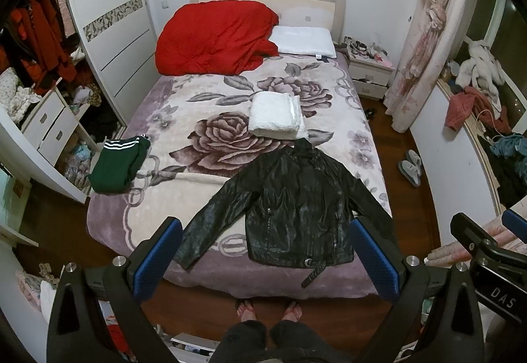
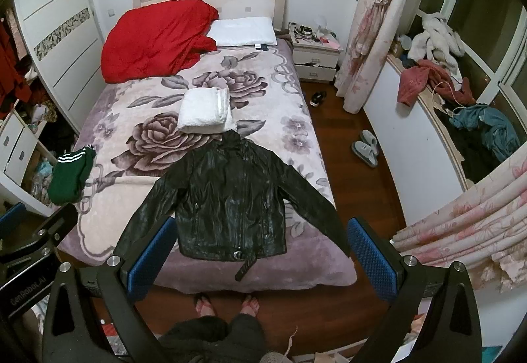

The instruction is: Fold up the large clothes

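Black jacket (image 1: 296, 208) flat, hem near the bed's foot edge (image 1: 263, 284)

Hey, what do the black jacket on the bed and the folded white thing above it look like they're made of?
The black jacket looks like leather or faux leather: glossy, creased surface with shiny highlights, metal zips and a buckle. The folded white blanket or towel looks like soft fleece or terry: matte, fuzzy texture. Neither can be confirmed by sight alone.
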